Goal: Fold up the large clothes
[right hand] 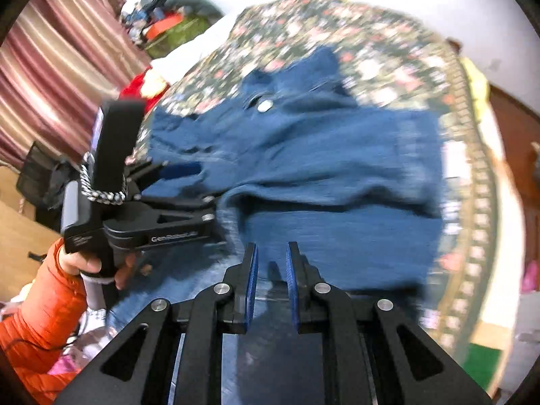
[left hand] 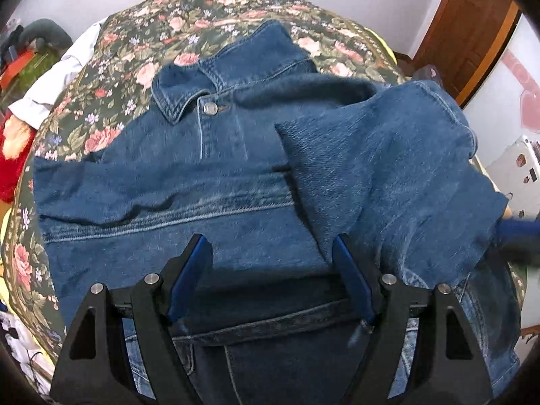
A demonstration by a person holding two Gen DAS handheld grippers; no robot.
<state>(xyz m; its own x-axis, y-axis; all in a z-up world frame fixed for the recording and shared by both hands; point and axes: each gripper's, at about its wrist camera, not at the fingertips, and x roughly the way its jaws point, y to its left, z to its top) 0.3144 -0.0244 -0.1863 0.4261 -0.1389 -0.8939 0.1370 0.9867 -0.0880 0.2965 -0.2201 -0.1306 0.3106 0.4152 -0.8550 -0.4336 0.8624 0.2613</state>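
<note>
Your left hand-held gripper stands wide over the denim jacket, nothing between its blue pads; its bases run off the lower edge of the left wrist view. Your right hand-held gripper has its jaws drawn narrow, and a small dark fold shows in the gap, though blur keeps you from telling whether cloth is truly pinched. That jacket lies spread on the floral bedspread, collar toward 12 o'clock, metal snap button just below it. One sleeve is folded across the body from 3 o'clock. At 6 o'clock, paler jeans-like denim lies partly hidden under the gripper. The right wrist view is smeared, so the bedspread pattern and the jacket's seams are hard to make out. Only that view shows your left hand in an orange sleeve at 8 o'clock, and striped curtains at 10 o'clock. Only the left wrist view shows a wooden door at 2 o'clock.
</note>
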